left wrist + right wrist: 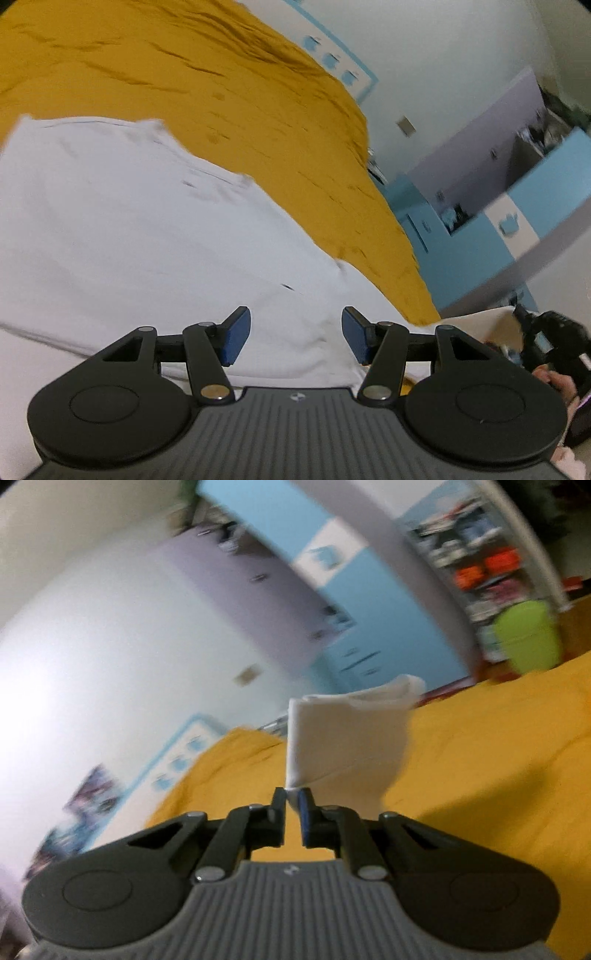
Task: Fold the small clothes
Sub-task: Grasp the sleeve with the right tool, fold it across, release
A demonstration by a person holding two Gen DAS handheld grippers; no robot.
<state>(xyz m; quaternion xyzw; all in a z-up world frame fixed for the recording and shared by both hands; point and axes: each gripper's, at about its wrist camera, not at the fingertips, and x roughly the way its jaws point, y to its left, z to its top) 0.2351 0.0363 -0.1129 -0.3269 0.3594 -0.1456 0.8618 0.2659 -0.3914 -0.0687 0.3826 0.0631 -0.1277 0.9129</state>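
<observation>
A white garment (pixel 140 236) lies spread on a mustard-yellow bed cover (pixel 207 85). My left gripper (pixel 295 336) is open and empty, hovering just above the garment's near part, blue pads apart. My right gripper (pixel 294 801) is shut on a white cloth (pixel 343 734), holding a folded edge of it up above the yellow cover (pixel 498 746). The cloth hangs lifted in front of the right camera. The right gripper and the hand holding it show at the right edge of the left wrist view (pixel 554 354).
Blue and white cupboards (pixel 480 236) stand beyond the bed's far edge. A white wall (pixel 92 635) is to the left. Shelves with clothes (pixel 480 554) and a green bin (pixel 528 642) stand at the right past the bed.
</observation>
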